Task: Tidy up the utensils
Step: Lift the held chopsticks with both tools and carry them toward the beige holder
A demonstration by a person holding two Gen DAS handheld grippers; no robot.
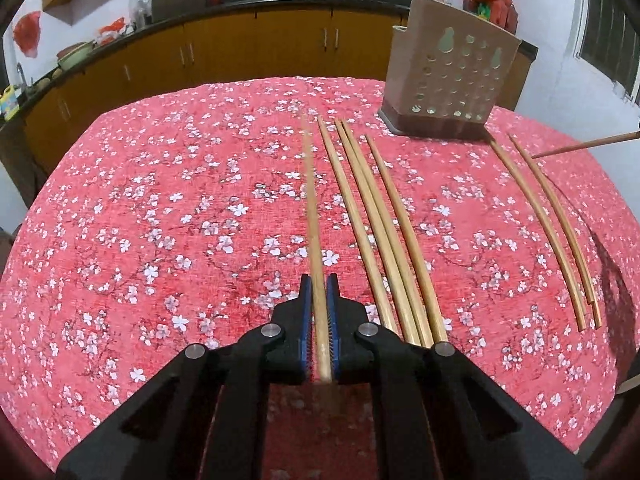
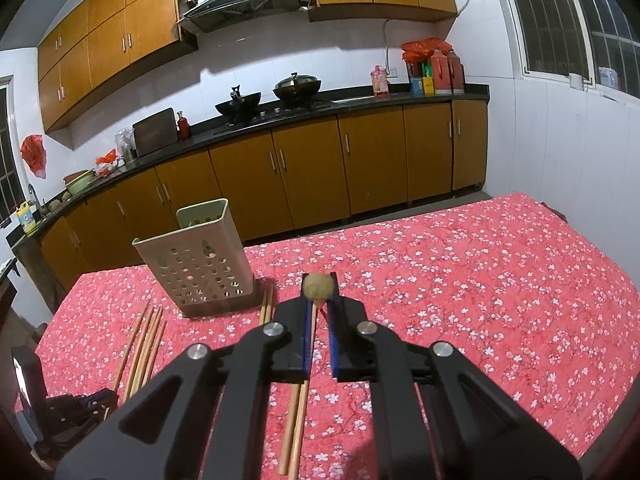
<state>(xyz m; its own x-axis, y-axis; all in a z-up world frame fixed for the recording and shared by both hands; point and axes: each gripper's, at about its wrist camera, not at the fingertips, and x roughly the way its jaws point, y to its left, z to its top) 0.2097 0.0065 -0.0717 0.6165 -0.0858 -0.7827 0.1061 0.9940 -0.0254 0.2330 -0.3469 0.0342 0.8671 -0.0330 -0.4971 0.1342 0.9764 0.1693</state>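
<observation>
My left gripper (image 1: 319, 280) is shut on a wooden chopstick (image 1: 311, 208) that points forward just above the red floral tablecloth. Several more chopsticks (image 1: 376, 232) lie to its right, and two more (image 1: 548, 232) lie further right. The beige perforated utensil holder (image 1: 448, 76) stands at the back right. My right gripper (image 2: 319, 286) is shut on a chopstick seen end-on (image 2: 318, 286), held above the table to the right of the holder (image 2: 200, 260). Two chopsticks (image 2: 294, 420) lie under it. The left gripper (image 2: 76, 412) shows at the lower left.
The table (image 2: 480, 280) is covered with a red cloth with white flowers. Behind it runs a kitchen counter (image 2: 280, 124) with woks, bottles and orange cabinets. A chopstick tip (image 1: 584, 146) enters the left wrist view from the right edge.
</observation>
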